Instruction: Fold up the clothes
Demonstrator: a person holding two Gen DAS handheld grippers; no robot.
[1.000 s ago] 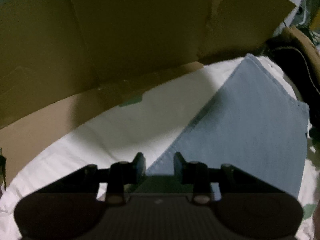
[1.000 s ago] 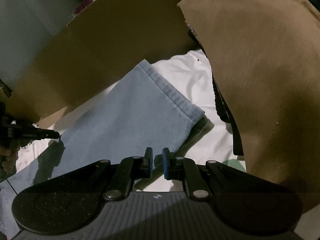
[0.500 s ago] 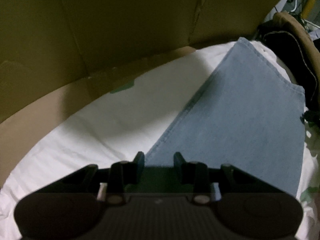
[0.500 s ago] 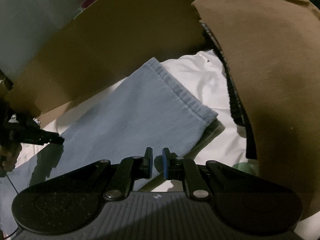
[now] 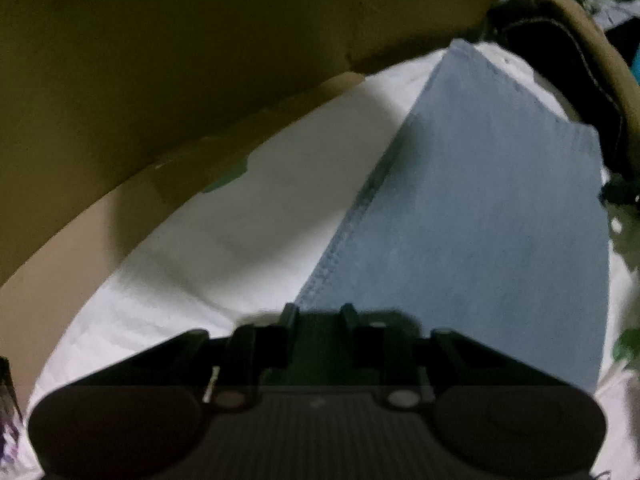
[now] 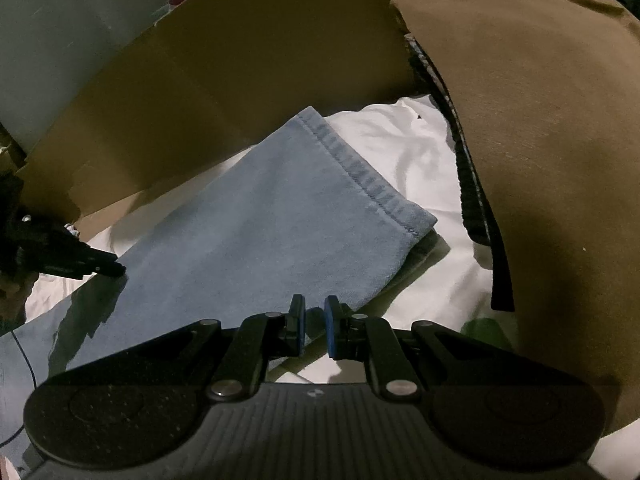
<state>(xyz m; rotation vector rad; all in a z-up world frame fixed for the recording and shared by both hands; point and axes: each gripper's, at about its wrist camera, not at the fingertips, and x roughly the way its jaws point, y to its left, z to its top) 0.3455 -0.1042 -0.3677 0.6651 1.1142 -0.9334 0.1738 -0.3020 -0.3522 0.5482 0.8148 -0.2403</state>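
The left gripper [image 5: 318,312] hovers low over the near side seam of the light blue jeans [image 5: 480,216]. Its fingers stand a moderate gap apart with nothing between them. From it the denim runs off toward one o'clock, a flat leg panel lying on a white sheet [image 5: 224,248], with the hem at the far end near a brown cardboard wall [image 5: 180,60].

The right gripper [image 6: 314,322] sits at the other long edge, its blue-padded fingers [image 6: 298,330] only narrowly parted and gripping nothing. The jeans [image 6: 256,216] stretch from it toward eleven o'clock. The stitched hem crosses at twelve to one o'clock, and a darker layer peeks out beneath the hem corner, so the legs appear stacked. At nine o'clock in this view the left gripper [image 6: 102,266] touches down on the cloth. A tan garment [image 6: 540,140] hangs at two o'clock, clear of the denim.

I judge the denim fairly heavy and limp but with more body than thin cloth, not slippery and not fragile. The doubled hem and the felled side seam look like the firmest places to pinch, and both layers should be caught together.

No brand, label or legible writing shows in either view.
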